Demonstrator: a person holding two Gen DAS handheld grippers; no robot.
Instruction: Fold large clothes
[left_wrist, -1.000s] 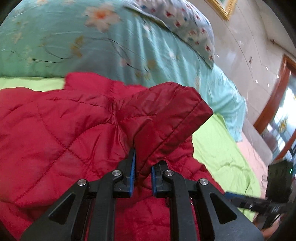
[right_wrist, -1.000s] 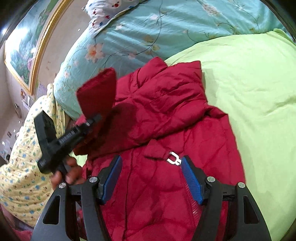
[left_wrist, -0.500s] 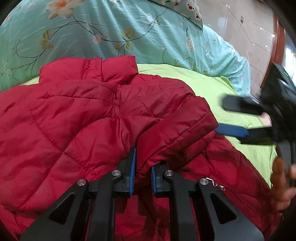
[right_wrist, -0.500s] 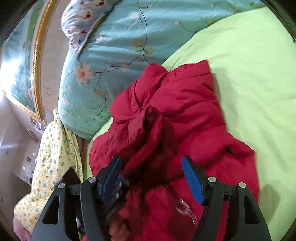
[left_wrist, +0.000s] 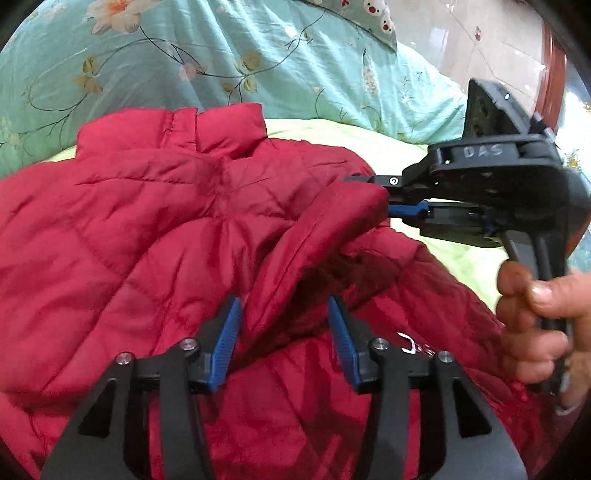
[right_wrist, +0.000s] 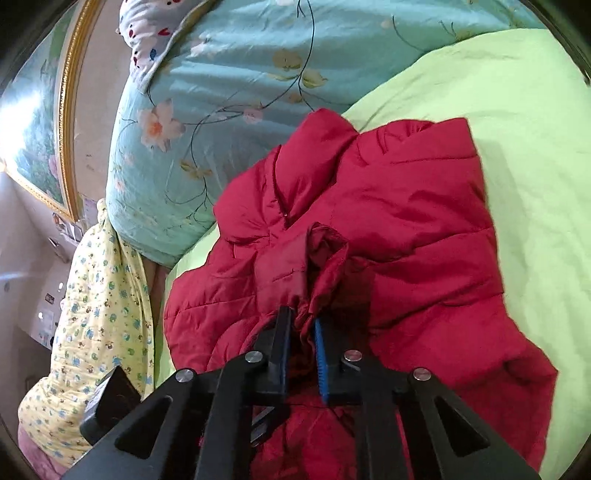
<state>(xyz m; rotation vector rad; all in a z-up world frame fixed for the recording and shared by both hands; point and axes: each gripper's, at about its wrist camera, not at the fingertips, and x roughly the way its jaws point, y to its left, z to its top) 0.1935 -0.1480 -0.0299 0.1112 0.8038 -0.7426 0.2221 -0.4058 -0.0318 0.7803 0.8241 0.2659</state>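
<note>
Indoors, lime bedsheet (right_wrist: 517, 110), left gripper (left_wrist: 284, 332) jaws just opened, right gripper (right_wrist: 301, 328) clamping red jacket (right_wrist: 406, 221) sleeve

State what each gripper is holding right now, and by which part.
The right gripper is clamped on the cuff end of the red jacket's sleeve. The left gripper has just been opening; the sleeve lies between its pads, unpinched.

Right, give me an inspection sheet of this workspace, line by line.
Surface: lime-green sheet on a bed.
Job's things: red quilted jacket spread on it, sleeve folded over its body.
Clutter: nothing seen.
Grippers: left gripper has just been opening, sleeve loose between its jaws; right gripper has just closed, pinching the sleeve cuff.
Cables: nothing seen.
Surroundings: floral teal quilt, patterned pillow, gold-framed picture.
</note>
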